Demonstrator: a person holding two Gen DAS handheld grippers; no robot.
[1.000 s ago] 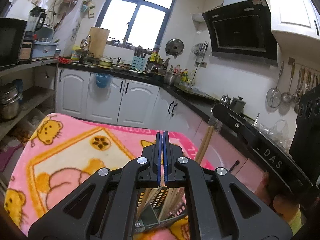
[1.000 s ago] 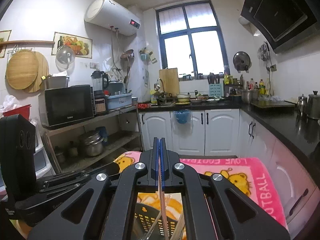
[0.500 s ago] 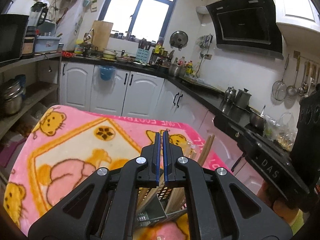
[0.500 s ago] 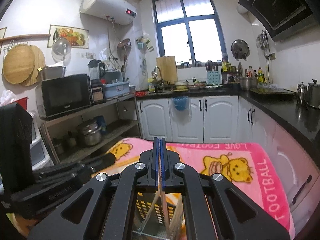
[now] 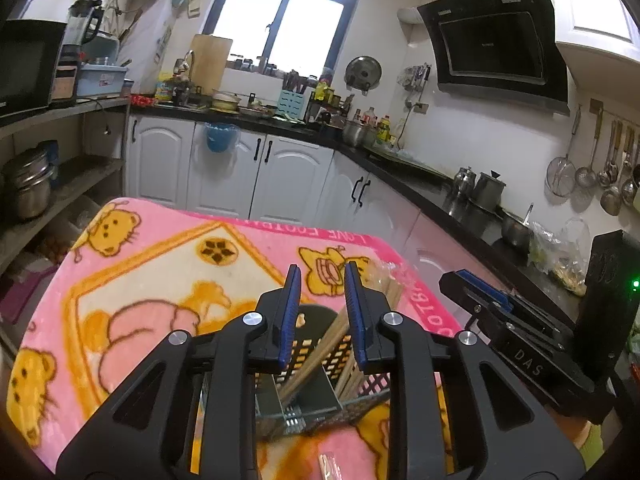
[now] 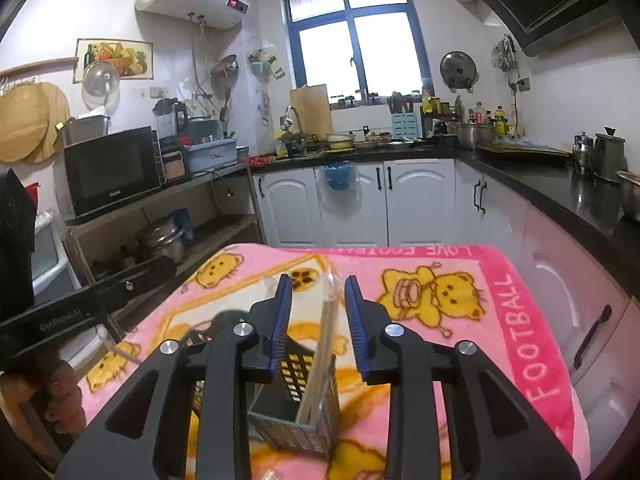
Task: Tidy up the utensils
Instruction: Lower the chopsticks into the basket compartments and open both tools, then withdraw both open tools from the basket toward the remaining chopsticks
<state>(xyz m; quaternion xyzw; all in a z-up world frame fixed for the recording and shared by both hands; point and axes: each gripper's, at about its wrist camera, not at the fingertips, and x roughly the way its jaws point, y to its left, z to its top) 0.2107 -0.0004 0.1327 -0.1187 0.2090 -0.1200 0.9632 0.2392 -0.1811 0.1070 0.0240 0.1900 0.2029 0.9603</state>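
Wooden chopsticks [image 5: 334, 344] stand tilted in the black perforated plastic utensil holder [image 5: 316, 376] just below both grippers, left gripper [image 5: 322, 312] and right gripper [image 6: 318, 316], each with jaws parted and holding nothing. A clear-wrapped pair [image 6: 326, 332], probably chopsticks too, leans there. Beyond spreads the pink bear-print blanket surface [image 6: 440, 268].

Home kitchen: range hood [image 5: 496, 60], cabinets [image 6: 416, 200]
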